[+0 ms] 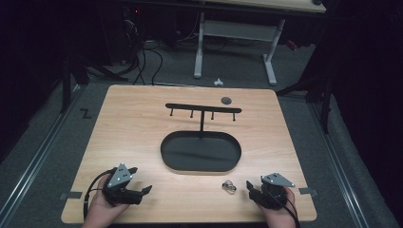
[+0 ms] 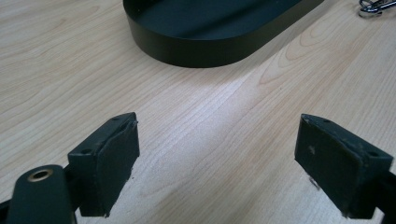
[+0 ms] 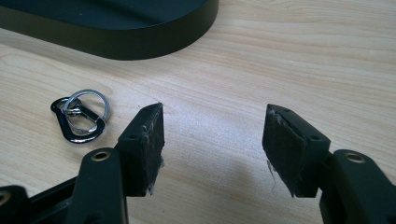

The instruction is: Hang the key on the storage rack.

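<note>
Landmark: black oval metal base (image 1: 201,153) of the hook stand, lying flat in the middle of the light wooden table (image 1: 133,123); its dark rim also shows in the left gripper view (image 2: 205,46) and the right gripper view (image 3: 116,44).
Stand: a thin black post rises from the far edge of the oval base and carries a black crossbar with four small hanging pegs (image 1: 203,109).
Key clip: small silver metal carabiner with a round steel split ring on it (image 1: 229,186), lying flat on the table just off the near right edge of the oval base; the ring overlaps the clip in the right gripper view (image 3: 81,116), and it shows at the top right corner of the left gripper view (image 2: 376,6).
Right gripper (image 1: 253,189): held in a hand near the table's front edge, on the near right side of the oval base; jaws stand wide apart with bare wood between them (image 3: 215,135); the key clip lies just beside its left jaw, not between the pads, apart from them.
Left gripper (image 1: 138,183): held in a hand off the near left of the oval base, pointing towards it; jaws spread wide, bare table between them (image 2: 217,158).
Small item: a dark grey round disc (image 1: 226,100) on the table beyond the oval base, just past the right end of the crossbar.
</note>
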